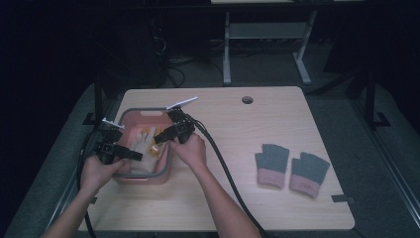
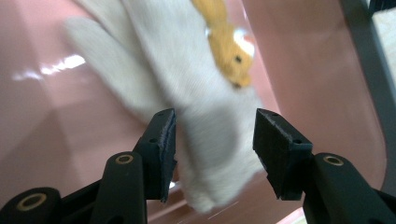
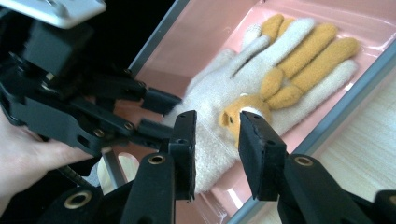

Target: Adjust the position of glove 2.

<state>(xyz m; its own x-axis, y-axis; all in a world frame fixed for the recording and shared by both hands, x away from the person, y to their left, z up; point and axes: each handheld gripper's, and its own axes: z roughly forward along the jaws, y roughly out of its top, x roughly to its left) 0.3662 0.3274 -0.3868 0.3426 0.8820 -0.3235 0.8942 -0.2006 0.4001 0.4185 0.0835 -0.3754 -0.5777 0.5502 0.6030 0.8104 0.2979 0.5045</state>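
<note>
Straddling the cuff end of a cream glove (image 2: 205, 154), the left gripper (image 2: 215, 140) stands with its two black jaws parted, a clear gap showing between each pad and the knit, so nothing is clamped. The right gripper (image 3: 217, 140) likewise has its jaws apart, poised just over the glove's palm beside a small orange animal face (image 3: 238, 114); whether its pads touch the fabric cannot be told. Orange and cream fingers (image 3: 308, 51) of the glove lie spread toward the far wall of a pink basket (image 1: 148, 115) with a grey rim, and a second, orange-fingered layer seems to lie under the cream one. In the high view the left gripper (image 1: 130, 154) enters the basket from its left side and the right gripper (image 1: 159, 139) from its right side, each carried by a bare hand (image 1: 190, 151). The basket sits near the left edge of the tabletop (image 1: 237, 198). A pair of grey fingerless gloves with pink cuffs (image 1: 291, 171) lies flat toward the right edge, well apart from the basket. Black cables (image 1: 223, 168) trail from the right gripper across the tabletop to its near edge.
</note>
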